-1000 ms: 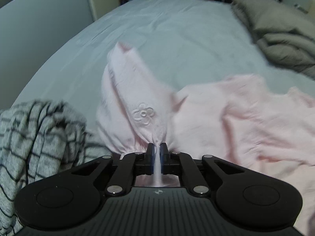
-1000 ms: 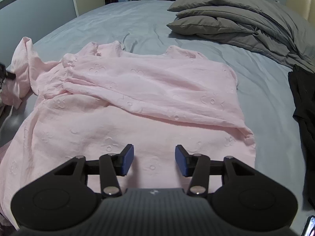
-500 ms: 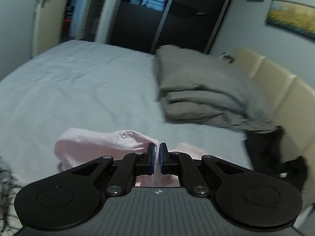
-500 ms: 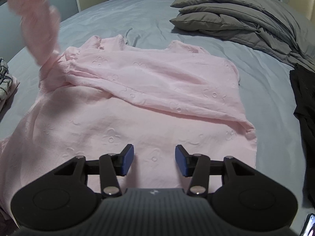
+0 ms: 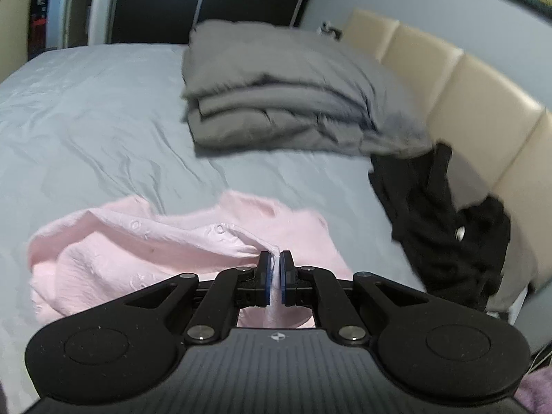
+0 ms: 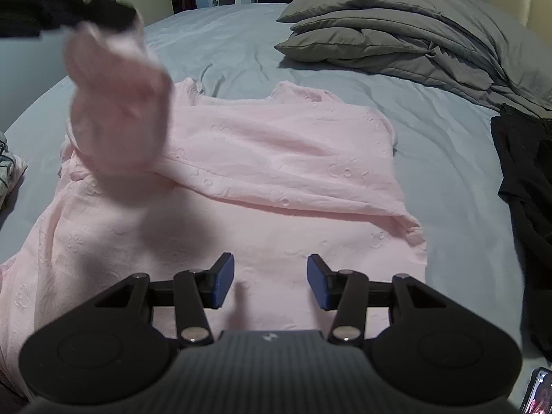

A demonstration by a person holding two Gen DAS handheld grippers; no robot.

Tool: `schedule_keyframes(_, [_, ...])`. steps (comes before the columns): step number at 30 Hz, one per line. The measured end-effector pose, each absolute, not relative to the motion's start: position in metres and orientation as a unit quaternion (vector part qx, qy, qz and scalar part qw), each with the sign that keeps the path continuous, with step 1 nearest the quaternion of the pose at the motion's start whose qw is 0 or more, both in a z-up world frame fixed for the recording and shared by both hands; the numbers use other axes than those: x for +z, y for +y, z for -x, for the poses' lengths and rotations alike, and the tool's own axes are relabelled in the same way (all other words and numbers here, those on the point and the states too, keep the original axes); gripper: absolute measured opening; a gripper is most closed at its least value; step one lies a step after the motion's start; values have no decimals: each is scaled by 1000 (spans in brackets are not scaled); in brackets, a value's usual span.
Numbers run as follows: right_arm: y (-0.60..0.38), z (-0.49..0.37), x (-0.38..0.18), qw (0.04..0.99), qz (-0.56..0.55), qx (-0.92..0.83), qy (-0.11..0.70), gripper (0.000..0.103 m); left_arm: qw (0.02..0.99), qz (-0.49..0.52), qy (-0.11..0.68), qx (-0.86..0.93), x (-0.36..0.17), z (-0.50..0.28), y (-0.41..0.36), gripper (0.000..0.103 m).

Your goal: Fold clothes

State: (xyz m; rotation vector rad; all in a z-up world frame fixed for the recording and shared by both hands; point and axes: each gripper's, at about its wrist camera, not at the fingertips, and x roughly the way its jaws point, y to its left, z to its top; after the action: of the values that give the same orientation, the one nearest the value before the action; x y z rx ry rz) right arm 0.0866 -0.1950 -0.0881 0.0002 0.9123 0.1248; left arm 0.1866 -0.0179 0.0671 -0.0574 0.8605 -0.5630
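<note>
Your left tongs (image 5: 275, 269) grip a fold of the pink garment (image 6: 276, 186) spread on the bed (image 6: 431, 131), while only the right view shows your right tongs (image 6: 269, 281) open above its hem.

The blouse (image 6: 262, 186) lies mid-bed (image 6: 441, 145) — folded duvet (image 6: 396, 45) behind it, dark garment (image 6: 528, 186) to its right.

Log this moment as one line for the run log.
step: folding pink shirt | left gripper: shut on sleeve, lifted over shirt | right gripper: open above hem | bed: shirt partly flat
</note>
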Motion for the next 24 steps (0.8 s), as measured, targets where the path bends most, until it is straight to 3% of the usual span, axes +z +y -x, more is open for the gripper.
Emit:
schedule_keyframes(11, [-194,-83,-81,901,0,77,426,51,856,0,437,-277,17,-176,-33,4])
schedule_keyframes(13, [-193,-82,-79,903,0,84,422,51,858,-3,435,-273,18,-176,-33,8])
schedule_keyframes(15, [-193,-81,-78,905,0,88,416,62,858,3,434,-274,19,-177,-30,14])
schedule_keyframes(17, [-192,-81,-77,908,-1,91,410,63,860,5,432,-272,20,-177,-27,21])
schedule_keyframes(24, [-179,-85,-69,917,-2,119,382,63,860,3,433,-270,21,-174,-18,24])
